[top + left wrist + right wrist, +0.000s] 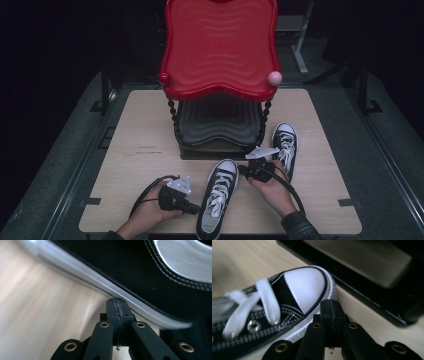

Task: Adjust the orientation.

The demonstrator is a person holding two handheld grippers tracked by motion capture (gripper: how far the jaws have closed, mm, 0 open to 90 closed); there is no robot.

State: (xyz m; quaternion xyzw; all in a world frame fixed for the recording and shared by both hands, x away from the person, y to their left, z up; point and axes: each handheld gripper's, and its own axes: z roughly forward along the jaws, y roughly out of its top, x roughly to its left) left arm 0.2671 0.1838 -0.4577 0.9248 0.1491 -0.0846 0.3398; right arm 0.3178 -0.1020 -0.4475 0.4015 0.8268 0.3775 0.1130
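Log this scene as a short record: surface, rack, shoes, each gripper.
surface: pale wooden table
rack: two-tier rack at the table's far middle, red top shelf, dark lower shelf
near shoe: black-and-white sneaker between the two grippers, toe toward the rack
far shoe: matching sneaker right of the rack's foot
left gripper: jaws closed, tips against the near shoe's white sole edge
right gripper: jaws closed, tips by the near shoe's toe cap
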